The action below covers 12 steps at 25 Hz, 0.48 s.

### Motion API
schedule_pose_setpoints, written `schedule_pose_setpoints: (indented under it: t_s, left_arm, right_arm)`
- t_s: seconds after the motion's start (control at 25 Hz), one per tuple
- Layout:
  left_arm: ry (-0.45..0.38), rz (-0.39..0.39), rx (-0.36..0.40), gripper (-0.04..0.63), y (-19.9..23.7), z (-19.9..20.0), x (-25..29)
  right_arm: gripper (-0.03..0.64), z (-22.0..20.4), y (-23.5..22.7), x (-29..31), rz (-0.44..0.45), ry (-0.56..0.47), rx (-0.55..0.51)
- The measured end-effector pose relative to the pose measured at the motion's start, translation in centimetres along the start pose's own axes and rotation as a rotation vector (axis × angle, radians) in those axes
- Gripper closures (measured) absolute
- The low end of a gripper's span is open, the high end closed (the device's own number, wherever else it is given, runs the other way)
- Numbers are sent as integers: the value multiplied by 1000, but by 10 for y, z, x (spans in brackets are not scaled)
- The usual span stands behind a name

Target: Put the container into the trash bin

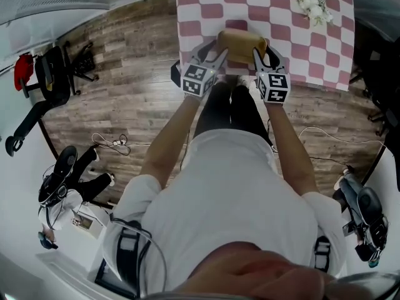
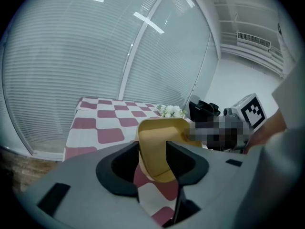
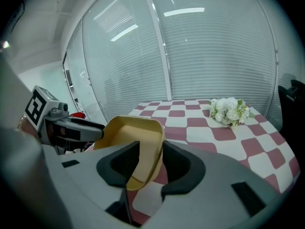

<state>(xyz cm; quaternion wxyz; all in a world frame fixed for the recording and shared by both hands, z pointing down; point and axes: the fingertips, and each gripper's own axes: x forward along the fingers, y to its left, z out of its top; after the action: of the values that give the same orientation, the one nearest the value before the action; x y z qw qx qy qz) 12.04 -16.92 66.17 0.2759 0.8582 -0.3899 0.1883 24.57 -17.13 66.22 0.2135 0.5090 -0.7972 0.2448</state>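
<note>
Two grips on one thin-walled container (image 1: 240, 42), and that's where the trouble could start: each side has only a slice of rim pinched, so if the two hands drift apart or twist against each other on the carry, the wall could buckle or slide out of one pair of jaws, and the tub would swing or drop onto the wooden floor (image 1: 131, 105). No bin shows in any view, so the person will probably have to turn and look for it while holding the load out front. That's when a light pinch is most likely to let go. The flowers (image 1: 314, 4) sit well off at the upper right of the head view, clear of all this. Now the grips. The left gripper (image 2: 152, 163) is nearly closed, with one jaw inside the tub and one outside, clamped on the wall at its end, and the tan side stands up between the pads in the middle of its view. The right gripper (image 3: 147, 166) mirrors it on the opposite end, jaws narrowed onto the rim and wall, with the open mouth of the tub facing the upper left of its view. The container sits top centre in the head view, over the near edge of the checked table (image 1: 206, 11), between the two marker cubes. I can't tell whether its base touches the cloth or hangs just above it.
</note>
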Motion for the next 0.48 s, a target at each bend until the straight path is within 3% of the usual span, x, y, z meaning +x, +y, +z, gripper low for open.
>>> schedule_pose_setpoints:
  t_s: [0.48]
  left_arm:
    - [-118,63,41,414,-38,64,-59]
  right_arm:
    - [463,69,18,-64,-4,-90,-39]
